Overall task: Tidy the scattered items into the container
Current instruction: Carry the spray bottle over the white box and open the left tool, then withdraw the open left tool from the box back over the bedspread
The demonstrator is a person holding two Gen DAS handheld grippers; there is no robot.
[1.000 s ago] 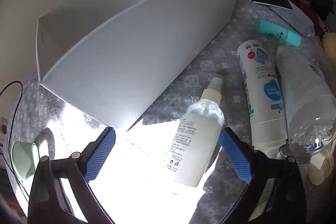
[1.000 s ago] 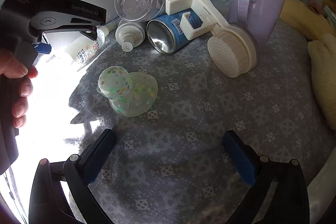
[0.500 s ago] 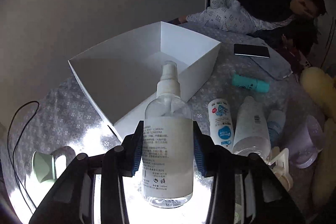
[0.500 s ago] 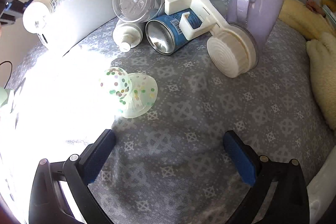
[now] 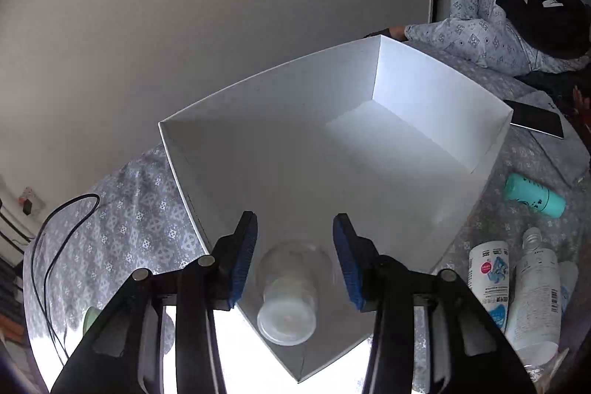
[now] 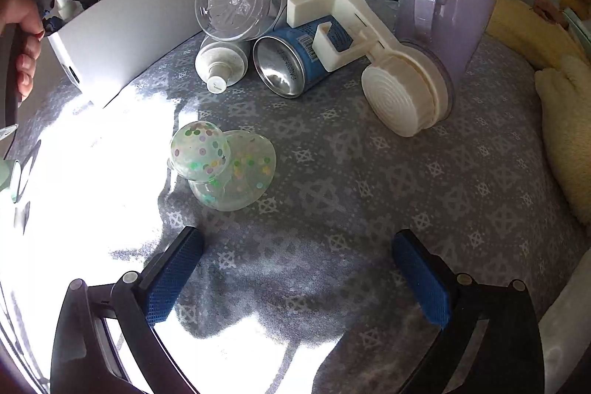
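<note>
Since half a second ago we released the spray bottle (image 5: 287, 298) over the white box (image 5: 436, 106); its long axis runs nozzle-down, away from the camera, between the parted jaws of our left hand-held gripper (image 5: 294, 259), and the right hand-held gripper (image 6: 295, 277) gapes empty.

Change from one second ago to now. Your left gripper (image 5: 294, 261), which then lay open on the patterned grey bedspread (image 5: 129, 220) around the clear plastic spray bottle with the white printed label (image 5: 287, 298), now hangs above the near corner of the white rectangular cardboard box (image 5: 436, 106). Half a second ago its blue pads (image 5: 243, 257) clamped the bottle upright; now they stand apart from it, and the bottle appears end-on below them, inside the box.
</note>
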